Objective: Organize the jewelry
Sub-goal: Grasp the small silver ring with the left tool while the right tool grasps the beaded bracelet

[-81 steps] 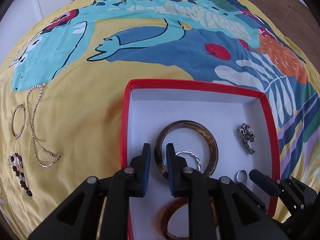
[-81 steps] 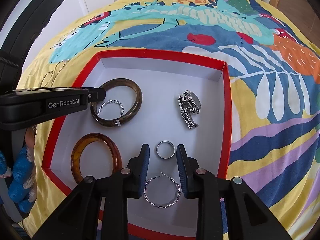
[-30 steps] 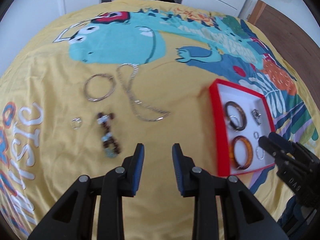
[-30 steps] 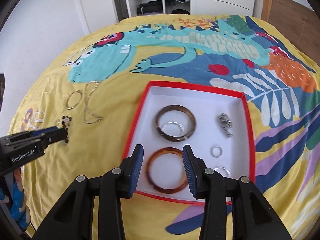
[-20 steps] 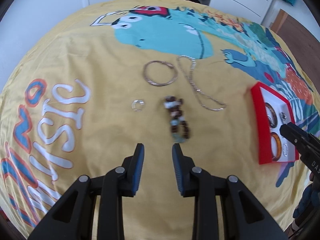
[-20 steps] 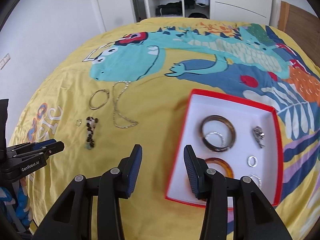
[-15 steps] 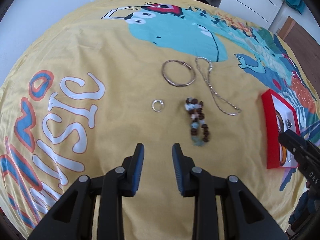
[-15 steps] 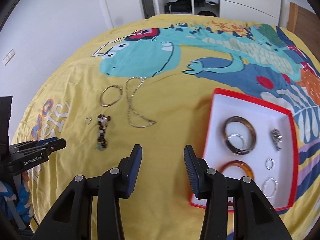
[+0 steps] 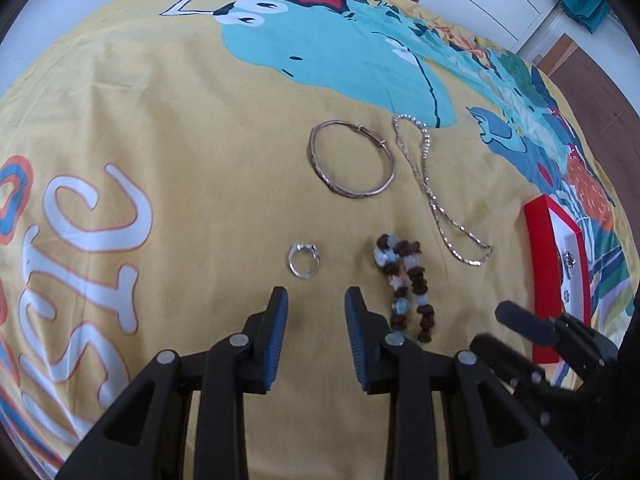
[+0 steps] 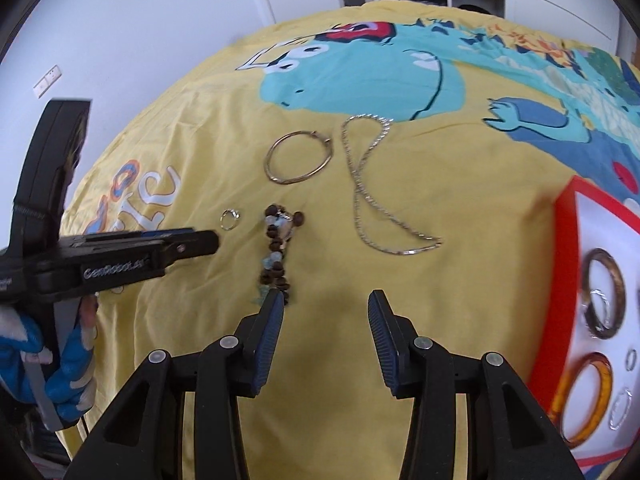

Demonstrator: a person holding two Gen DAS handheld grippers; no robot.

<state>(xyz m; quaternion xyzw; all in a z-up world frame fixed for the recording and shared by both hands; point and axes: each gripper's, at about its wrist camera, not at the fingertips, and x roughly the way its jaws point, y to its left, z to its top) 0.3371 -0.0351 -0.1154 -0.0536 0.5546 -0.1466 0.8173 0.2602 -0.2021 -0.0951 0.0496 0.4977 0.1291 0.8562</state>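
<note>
**Both tongs shifted from the box to the loose pieces on the bed**

Left-wrist and right-wrist views. A few seconds earlier both tongs worked inside the red box (image 10: 566,216); they have since swung across the yellow bedspread (image 9: 180,140) and down toward the jewelry not yet collected. The box now sits at the right edge of each view, well apart from the loose pieces. The left tongs (image 9: 312,314) stand partly open and empty, with the small silver ring (image 9: 304,261) just beyond their tips. The right tongs (image 10: 326,312) are likewise partly open and empty (their gap has widened only slightly in the last second); their left finger lies just beside the near end of the beaded bracelet (image 10: 278,248). This suggests a new round of pick-ups: ring for the left, beads for the right.

Count on the bedspread: one ring, one beaded bracelet, one thin metal bangle (image 9: 352,160), one silver chain (image 9: 436,200) — four pieces still to move.

Count visible in the box (right-wrist view, partly cropped): one dark bangle (image 10: 602,296) with a silver hoop inside it, one amber bangle (image 10: 588,400), one small ring, one further silver hoop.
</note>
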